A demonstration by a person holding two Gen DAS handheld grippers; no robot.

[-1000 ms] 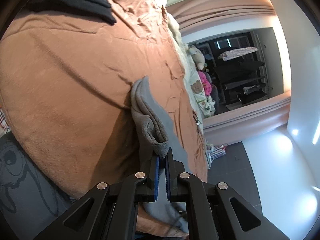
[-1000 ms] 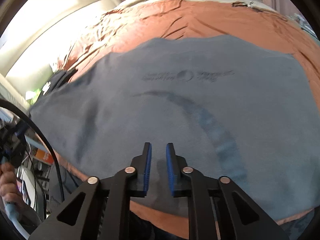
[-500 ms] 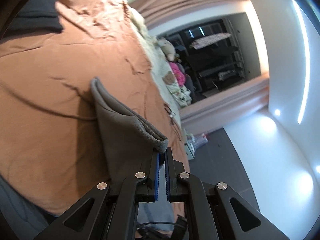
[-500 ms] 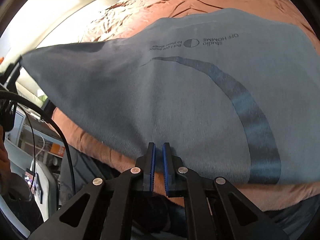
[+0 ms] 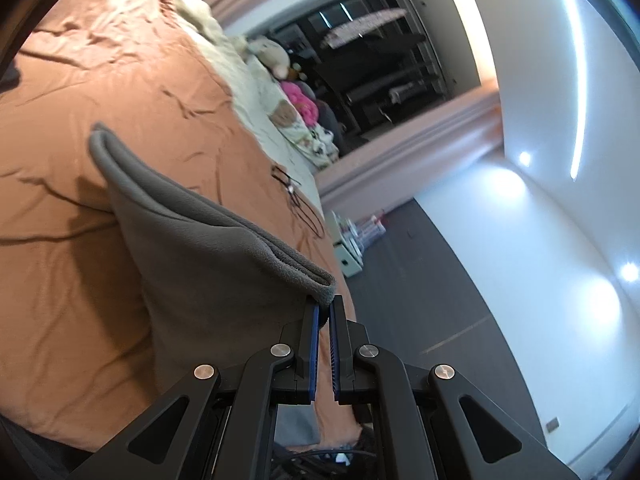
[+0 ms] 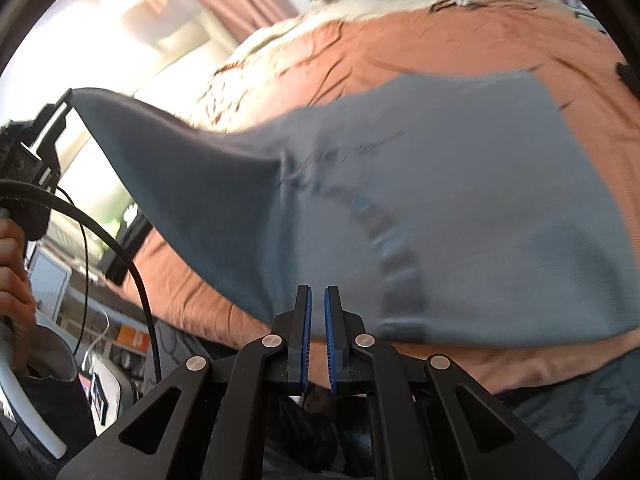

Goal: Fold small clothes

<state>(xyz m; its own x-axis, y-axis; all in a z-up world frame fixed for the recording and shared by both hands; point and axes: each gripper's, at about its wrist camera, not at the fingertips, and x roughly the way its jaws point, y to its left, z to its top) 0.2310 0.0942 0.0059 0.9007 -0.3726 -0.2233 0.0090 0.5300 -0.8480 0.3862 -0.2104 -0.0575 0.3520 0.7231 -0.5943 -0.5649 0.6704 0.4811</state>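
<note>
A grey T-shirt point(image 6: 460, 200) with a dark curved print lies across the orange bedspread point(image 6: 400, 48). My left gripper point(image 5: 324, 308) is shut on one corner of the T-shirt point(image 5: 208, 264) and holds it up off the bed, so the cloth hangs as a taut doubled edge. In the right wrist view that left gripper point(image 6: 66, 100) shows at the far left, with the lifted corner pinched in it. My right gripper point(image 6: 316, 296) is shut at the shirt's near hem, with grey cloth between its blue pads. The picture there is blurred.
Cream bedding with soft toys point(image 5: 280, 56) and a pink bundle point(image 5: 298, 98) lies at the bed's far end. A dark thin item point(image 5: 296, 196) rests on the bedspread. Boxes point(image 5: 352, 248) stand on the dark floor beside the bed. A person's hand point(image 6: 12, 264) and a black cable point(image 6: 120, 248) are at left.
The left gripper has risen and rolled, pulling the shirt corner up and taut. The right gripper's jaws closed at the near hem, and the shirt has lifted and shifted.
</note>
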